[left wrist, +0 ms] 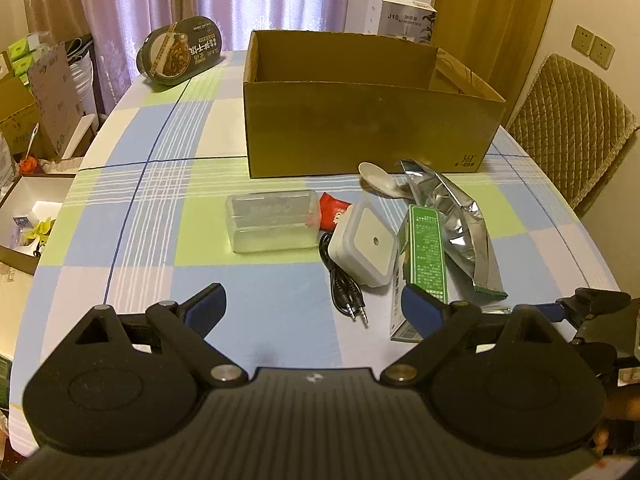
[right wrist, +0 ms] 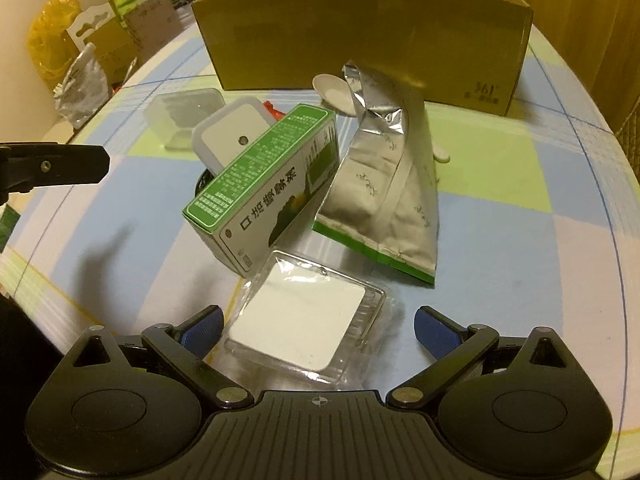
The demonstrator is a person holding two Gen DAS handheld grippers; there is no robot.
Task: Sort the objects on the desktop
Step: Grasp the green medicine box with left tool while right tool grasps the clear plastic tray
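The inside of the carton [left wrist: 360, 128] is mostly hidden behind its front wall. The green box [right wrist: 260, 184] covers part of the white device [right wrist: 230, 136], and a red packet [left wrist: 334, 212] shows only partly behind it. The clear tray [right wrist: 304, 316] lies on the table [left wrist: 160, 200] between the fingers of the right gripper [right wrist: 318, 330], which are spread wide and not touching it. The left gripper [left wrist: 316, 308] is low over the cloth, also wide open and empty, near the black cable [left wrist: 344, 292].
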